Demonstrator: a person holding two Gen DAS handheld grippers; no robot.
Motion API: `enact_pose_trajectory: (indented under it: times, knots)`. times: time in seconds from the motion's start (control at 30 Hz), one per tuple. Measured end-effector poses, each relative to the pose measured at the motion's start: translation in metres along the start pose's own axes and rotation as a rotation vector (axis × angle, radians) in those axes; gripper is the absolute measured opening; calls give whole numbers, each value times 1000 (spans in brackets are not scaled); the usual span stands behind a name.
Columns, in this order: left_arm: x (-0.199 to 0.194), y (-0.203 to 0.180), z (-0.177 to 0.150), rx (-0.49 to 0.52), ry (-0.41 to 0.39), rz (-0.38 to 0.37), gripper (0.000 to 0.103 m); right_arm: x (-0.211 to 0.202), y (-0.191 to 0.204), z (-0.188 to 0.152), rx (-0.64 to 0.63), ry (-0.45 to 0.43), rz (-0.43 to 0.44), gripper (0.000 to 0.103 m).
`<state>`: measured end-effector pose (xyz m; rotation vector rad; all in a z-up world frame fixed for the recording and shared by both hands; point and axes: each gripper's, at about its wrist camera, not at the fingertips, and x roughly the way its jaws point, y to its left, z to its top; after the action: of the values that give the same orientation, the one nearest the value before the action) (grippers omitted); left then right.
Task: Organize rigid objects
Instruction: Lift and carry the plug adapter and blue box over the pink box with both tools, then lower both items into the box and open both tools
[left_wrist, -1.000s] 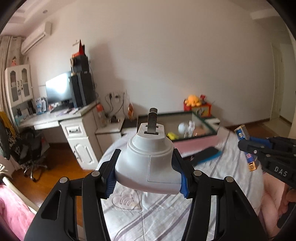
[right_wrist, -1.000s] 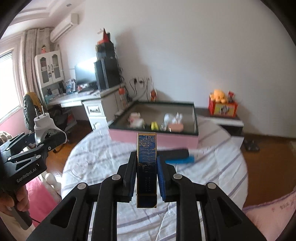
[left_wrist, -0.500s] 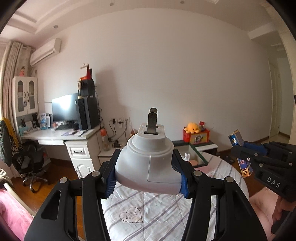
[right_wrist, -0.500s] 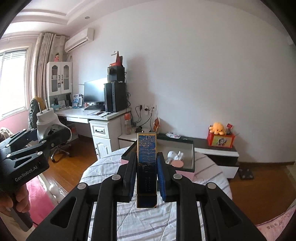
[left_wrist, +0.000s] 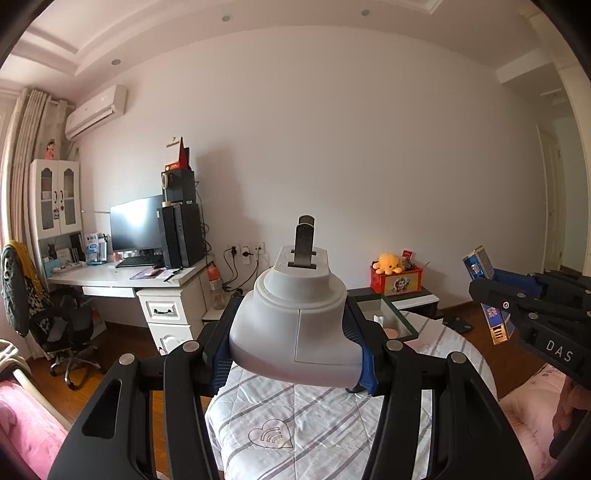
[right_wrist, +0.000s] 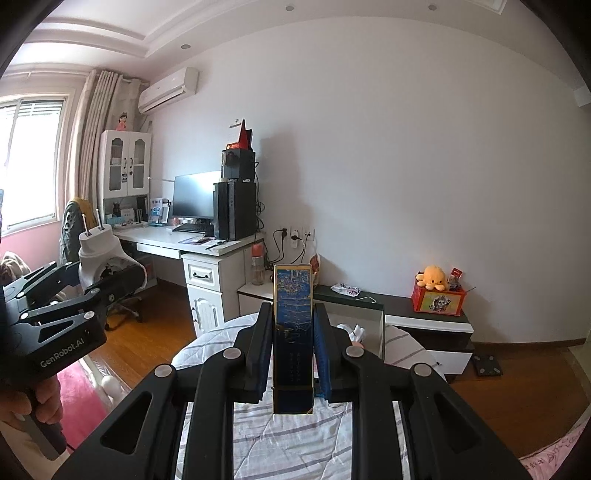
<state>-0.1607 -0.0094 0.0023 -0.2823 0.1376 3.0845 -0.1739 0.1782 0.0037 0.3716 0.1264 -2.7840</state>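
Plug adapter (left_wrist: 295, 332) sits clamped between left hand-held gripper (left_wrist: 291, 354) pads, prongs apparently forward.

Left hand-held gripper (left_wrist: 295, 354) clamps white plug adapter (left_wrist: 297, 325).

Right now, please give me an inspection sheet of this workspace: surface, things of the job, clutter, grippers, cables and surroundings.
Surface: round table under a white striped cloth with a stitched heart; the visible part is bare.
Job's things: white plug adapter, prongs pointing away; slim blue box with a gold edge, upright; open tray at the table's far side, holding small white and pink items.
Clutter: nothing seen on the cloth.
Grippers: left gripper shut on the adapter; right gripper shut on the blue box; both above the table.
Cables: black cords hang from wall sockets behind the desk.
Surroundings: desk with monitor, office chair, orange plush toy on a red box, air conditioner.
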Motion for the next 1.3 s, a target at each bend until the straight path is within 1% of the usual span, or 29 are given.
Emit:
enact_pose_trajectory:
  times: [0.13,0.27,0.4,0.53,0.6,0.63,0.7,0.77,0.8,0.9,1.1,1.2,1.23,1.3]
  knots:
    - [16,-3,0,19,18,10,54,13,-7,1,4,7,5,21]
    - [42,-9,1,43,45,19,54,28,-19,-1,13,23,11,21]
    - [84,-16,4,72,79,22,54,56,-39,-1,24,50,0,21]
    - [132,-25,7,96,117,-1,54,89,-61,1,32,80,-11,21]
    - [164,-31,6,113,152,-15,54,112,-74,1,41,105,-14,21]
    - [173,-34,5,118,162,-21,54,120,-79,0,40,116,-17,21]
    - [206,-40,2,126,206,-53,54,142,-90,-3,44,144,-24,21]
    - [230,-48,-3,144,239,-60,54,162,-100,-7,45,176,-28,21]
    - [250,-52,-7,155,270,-64,54,174,-105,-10,50,195,-31,21]
    - [290,-61,-18,170,336,-76,54,205,-118,-20,60,252,-30,21]
    - [348,-81,-49,194,465,-122,54,261,-132,-45,65,370,-38,21]
    - [368,-92,-64,201,516,-155,54,282,-137,-59,59,419,-59,21]
    - [371,-95,-68,208,525,-158,54,287,-139,-63,50,430,-75,21]
    - [380,-101,-75,226,541,-168,54,296,-146,-68,50,444,-79,21]
